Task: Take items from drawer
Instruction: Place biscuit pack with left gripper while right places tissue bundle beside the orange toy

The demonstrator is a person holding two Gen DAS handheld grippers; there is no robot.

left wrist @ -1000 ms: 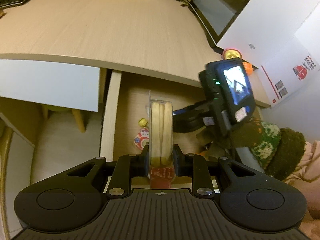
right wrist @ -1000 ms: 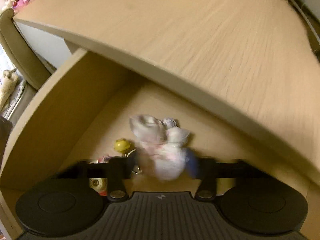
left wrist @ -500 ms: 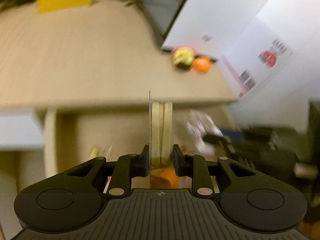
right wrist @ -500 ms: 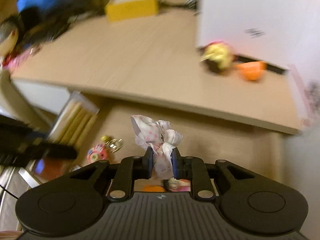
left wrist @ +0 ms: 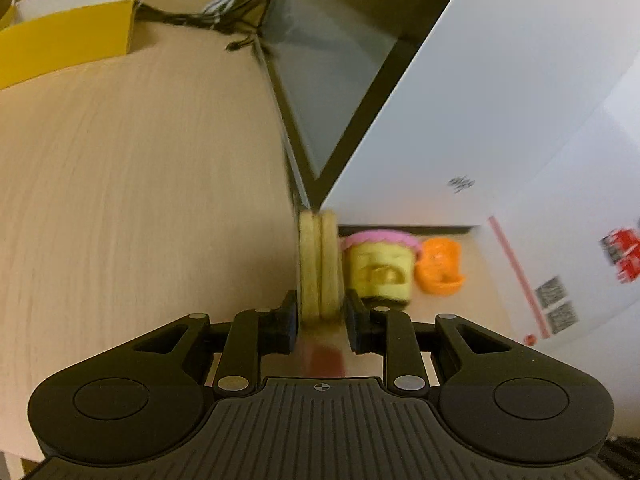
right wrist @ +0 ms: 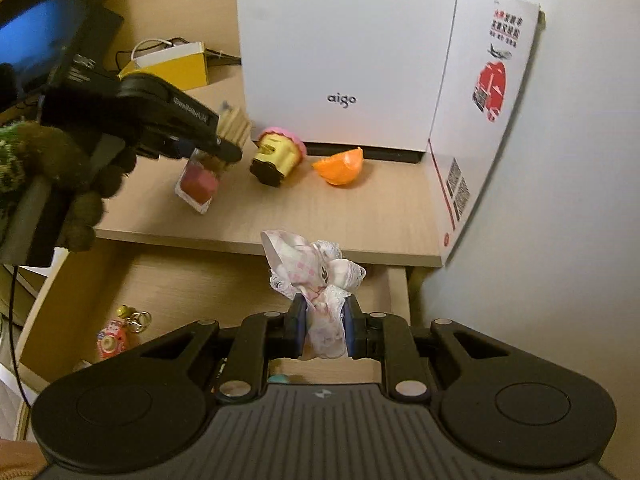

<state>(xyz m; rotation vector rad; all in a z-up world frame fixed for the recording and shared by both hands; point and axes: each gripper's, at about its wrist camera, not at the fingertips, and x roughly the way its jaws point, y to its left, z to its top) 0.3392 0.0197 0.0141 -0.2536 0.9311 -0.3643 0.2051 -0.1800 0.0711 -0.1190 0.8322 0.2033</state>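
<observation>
Biscuit-stick pack [left wrist: 319, 264] clamped in left gripper [left wrist: 320, 322] above desk [left wrist: 140, 200], just left of cupcake toy [left wrist: 378, 270]. Lace cloth bundle [right wrist: 316, 280] pinched in right gripper [right wrist: 323, 330] over open drawer [right wrist: 180, 284].

A home desk corner is showing here: a pale wood table [right wrist: 248, 216] is carrying a monitor [left wrist: 332, 80] with cables trailing behind it, a yellow box [right wrist: 172, 66], a white carton [right wrist: 344, 52] and small toys [right wrist: 278, 156], while an open drawer [right wrist: 200, 280] beneath is holding a keychain trinket [right wrist: 114, 338].
</observation>
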